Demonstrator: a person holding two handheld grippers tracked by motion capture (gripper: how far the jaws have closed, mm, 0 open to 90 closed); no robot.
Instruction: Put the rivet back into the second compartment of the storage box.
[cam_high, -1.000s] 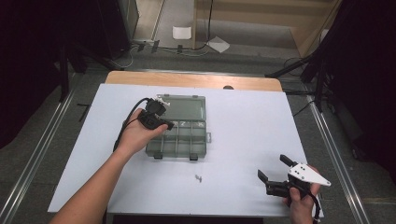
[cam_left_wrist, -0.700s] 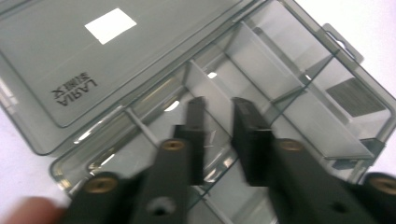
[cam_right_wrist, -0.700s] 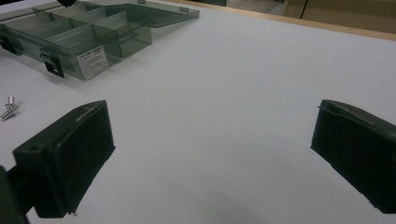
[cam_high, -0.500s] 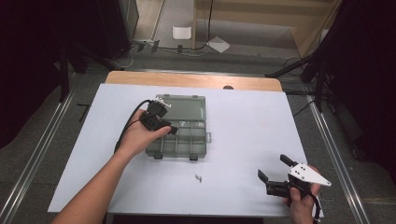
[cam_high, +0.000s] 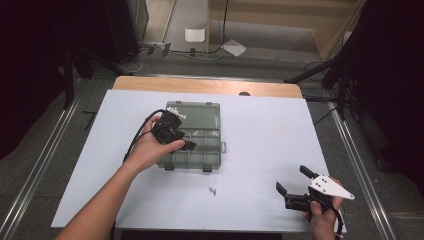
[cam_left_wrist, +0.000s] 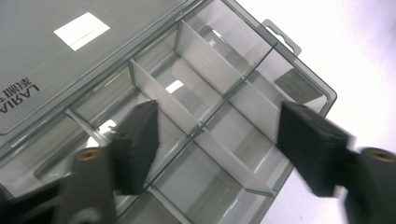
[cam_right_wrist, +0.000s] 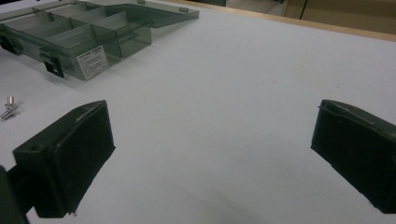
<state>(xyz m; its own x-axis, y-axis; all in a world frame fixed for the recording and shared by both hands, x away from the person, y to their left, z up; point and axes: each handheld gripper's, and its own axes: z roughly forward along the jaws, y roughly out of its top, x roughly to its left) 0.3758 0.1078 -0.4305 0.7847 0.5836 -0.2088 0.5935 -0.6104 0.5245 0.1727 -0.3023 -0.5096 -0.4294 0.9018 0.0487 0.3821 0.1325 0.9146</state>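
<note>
High view, worktop (cam_high: 260, 130): white, mostly bare.
Organizer box (cam_high: 197, 134): left of centre, lid open, compartments seemingly empty.
Left gripper (cam_high: 176, 136): over box, jaws apart.
Right gripper (cam_high: 294, 186): near right corner, jaws apart, holding nothing.
Screws (cam_high: 212, 190): near front edge, probably not yet sorted.
Hidden: box's left compartments.

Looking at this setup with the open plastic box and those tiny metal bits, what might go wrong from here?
The left gripper hangs open over the compartment box; a careless dip might catch its thin dividers or shove the light box across the table.

The small screws lie loose on the bare table between box and right gripper. They look tiny beside its wide-open jaws, so they may slip from a pinch or get knocked away.
</note>
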